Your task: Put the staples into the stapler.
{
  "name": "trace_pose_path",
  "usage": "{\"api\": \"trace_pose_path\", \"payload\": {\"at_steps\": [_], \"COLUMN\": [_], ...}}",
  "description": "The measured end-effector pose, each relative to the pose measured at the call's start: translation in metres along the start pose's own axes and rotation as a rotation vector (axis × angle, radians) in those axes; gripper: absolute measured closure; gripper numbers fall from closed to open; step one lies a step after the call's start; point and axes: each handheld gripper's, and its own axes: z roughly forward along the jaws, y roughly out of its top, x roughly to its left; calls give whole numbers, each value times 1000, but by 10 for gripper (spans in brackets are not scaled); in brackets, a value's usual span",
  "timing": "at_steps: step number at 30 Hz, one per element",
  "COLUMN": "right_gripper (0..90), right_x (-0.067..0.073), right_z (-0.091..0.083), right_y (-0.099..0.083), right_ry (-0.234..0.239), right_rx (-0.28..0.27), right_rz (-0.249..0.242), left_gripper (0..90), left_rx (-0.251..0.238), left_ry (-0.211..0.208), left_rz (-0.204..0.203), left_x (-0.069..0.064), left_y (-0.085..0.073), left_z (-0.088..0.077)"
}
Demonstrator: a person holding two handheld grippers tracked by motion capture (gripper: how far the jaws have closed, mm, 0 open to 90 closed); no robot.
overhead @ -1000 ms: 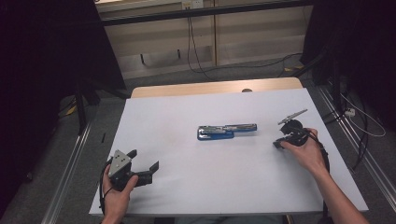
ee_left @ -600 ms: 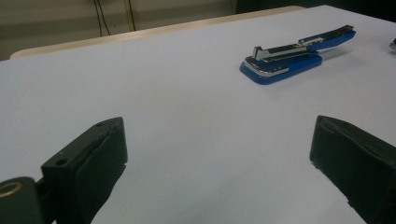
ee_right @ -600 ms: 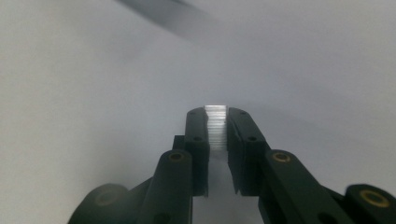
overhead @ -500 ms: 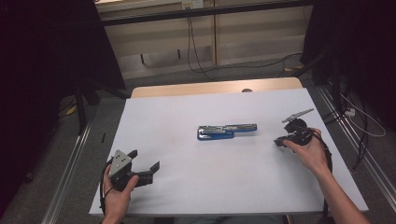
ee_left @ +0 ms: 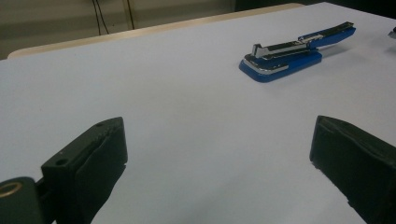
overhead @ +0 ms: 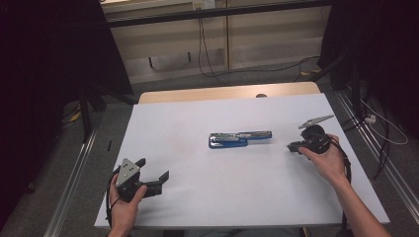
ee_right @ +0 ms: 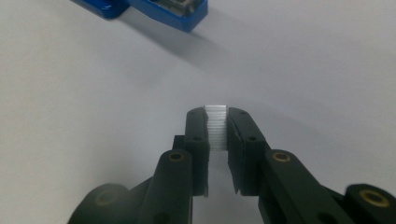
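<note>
1. Right now your left gripper (overhead: pixel 150 174) sits at the near left of the white table (overhead: pixel 197 113), jaws spread wide with nothing between them, and in the left gripper view it looks straight across at the stapler (ee_left: pixel 294 49).
2. That blue stapler (overhead: pixel 239 138) lies flat at the table's centre, opened out lengthwise with its top arm swung away from the base; I judge it was laid that way so the magazine is reachable for loading.
3. Your right gripper (overhead: pixel 292 146) is off to the right of the stapler, near but apart, jaws pinched on a short strip of staples (ee_right: pixel 216 126) that stands upright between the pads.
4. Holding the strip by its sides probably leaves its end free to slide into the open channel, whose end shows at the far edge of the right gripper view.
</note>
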Motion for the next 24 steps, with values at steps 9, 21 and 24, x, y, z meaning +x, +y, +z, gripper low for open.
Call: {"api": "trace_pose_path", "payload": {"at_steps": [9,21,24], "right_gripper": [792,792,793], "right_x": [6,13,17], "right_z": [2,-2,-3], "right_y": [2,7,9], "right_ry": [42,80,75], "right_rx": [-23,-105,-124], "right_rz": [-8,-45,-67], "left_gripper": [42,42,42], "left_rx": [4,12,11], "left_ry": [4,-1,-2], "left_rz": [-5,-2,-5], "left_x": [2,2,2], "left_y": [-1,-1,-1], "left_z": [1,2,2]}}
